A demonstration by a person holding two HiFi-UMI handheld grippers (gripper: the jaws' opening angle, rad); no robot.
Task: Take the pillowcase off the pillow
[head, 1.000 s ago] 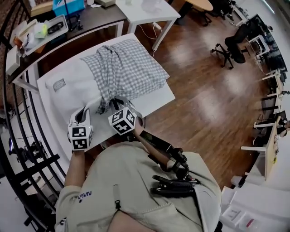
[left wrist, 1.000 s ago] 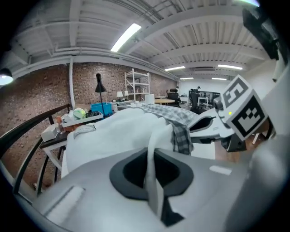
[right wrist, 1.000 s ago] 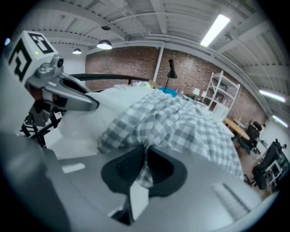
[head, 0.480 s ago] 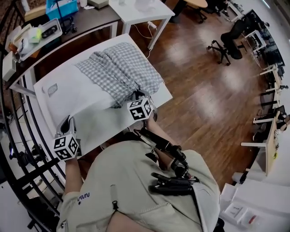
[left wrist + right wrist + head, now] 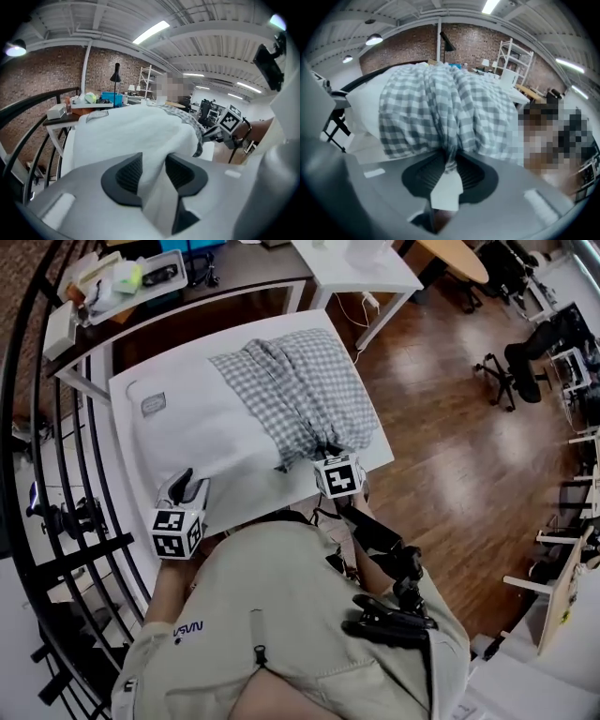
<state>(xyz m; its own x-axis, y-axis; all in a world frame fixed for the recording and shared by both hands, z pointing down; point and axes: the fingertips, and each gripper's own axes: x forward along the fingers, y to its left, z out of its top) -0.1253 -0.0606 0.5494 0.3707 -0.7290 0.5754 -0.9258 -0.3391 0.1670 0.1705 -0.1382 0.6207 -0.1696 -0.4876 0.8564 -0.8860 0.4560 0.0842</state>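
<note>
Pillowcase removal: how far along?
Done: checked pillowcase bunched back, about half the white pillow bare. In hand: both grippers' jaws have just been opening; right gripper has pillowcase fabric between them, left gripper the pillow's corner. Left: pull the case off the far end.

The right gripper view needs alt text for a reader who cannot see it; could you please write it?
The right gripper pinches a bunched fold of the grey-and-white checked fabric pillowcase between its black ribbed pads, though its jaws have just been opening. The white pillow shows at left, a brick wall behind.
</note>
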